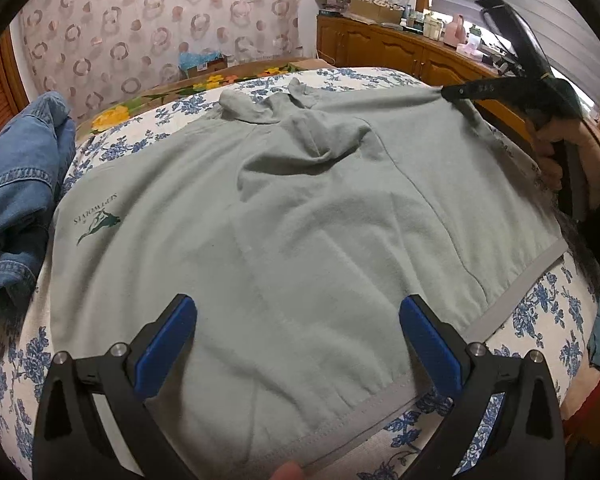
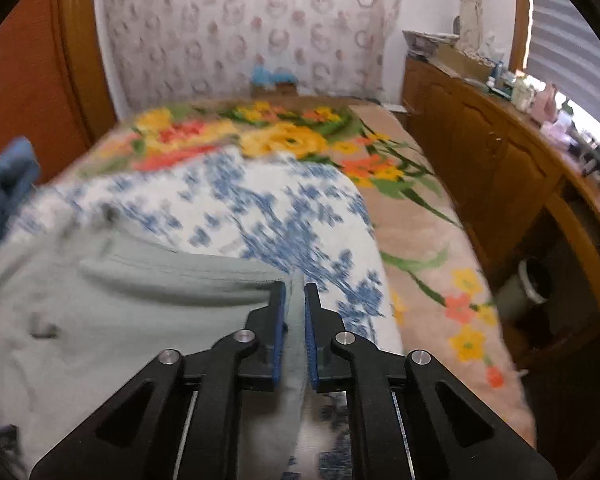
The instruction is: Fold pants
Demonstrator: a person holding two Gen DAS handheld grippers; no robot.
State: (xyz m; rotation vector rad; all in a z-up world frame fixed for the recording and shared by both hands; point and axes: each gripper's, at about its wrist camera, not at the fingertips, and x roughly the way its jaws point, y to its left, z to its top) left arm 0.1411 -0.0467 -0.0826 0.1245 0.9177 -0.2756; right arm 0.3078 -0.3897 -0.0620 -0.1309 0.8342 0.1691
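Pale grey-green pants (image 1: 300, 208) lie spread flat on a bed, with a dark green logo (image 1: 96, 226) near their left side and a grey waistband (image 1: 512, 292) along the near right edge. My left gripper (image 1: 296, 308) hovers open over the near part of the fabric, and nothing is between its blue pads. At the far right corner of the pants, my right gripper (image 1: 454, 92) pinches the cloth. In the right wrist view, that gripper (image 2: 295, 288) is shut on a fold of the pants (image 2: 120, 312) that runs up between its pads.
The bed has a blue-flowered white sheet (image 1: 540, 320) and a bright floral blanket (image 2: 284, 140) beyond it. A blue denim garment (image 1: 16, 184) is piled at the left. A wooden cabinet (image 1: 384, 48) with clutter runs along the right. A hand (image 1: 552, 152) holds the right gripper.
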